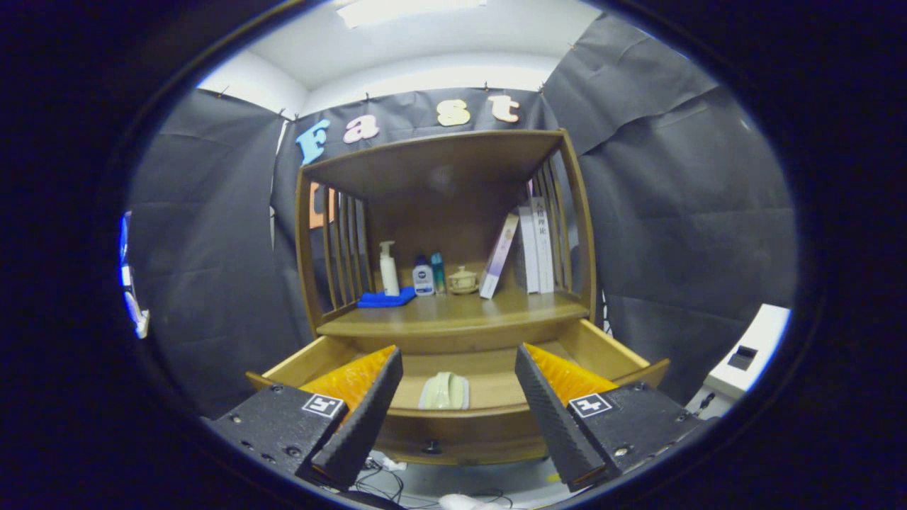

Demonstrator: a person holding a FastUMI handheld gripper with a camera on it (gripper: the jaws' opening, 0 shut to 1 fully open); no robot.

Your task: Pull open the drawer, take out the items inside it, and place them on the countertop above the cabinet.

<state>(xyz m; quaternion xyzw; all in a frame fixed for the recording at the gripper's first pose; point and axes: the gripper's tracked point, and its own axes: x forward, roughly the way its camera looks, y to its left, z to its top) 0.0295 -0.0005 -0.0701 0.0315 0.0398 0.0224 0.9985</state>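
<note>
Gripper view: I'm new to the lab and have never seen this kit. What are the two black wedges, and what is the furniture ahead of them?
The camera rides on a hand-held gripper and looks forward along its two fingers: those are the black wedges, spread open and holding nothing. Ahead stands a wooden cabinet. Its drawer is pulled open, and a pale green item lies inside, beyond the fingers. On the countertop above stand a pump bottle, two small bottles, a small lidded jar, a blue cloth and some books.
</note>
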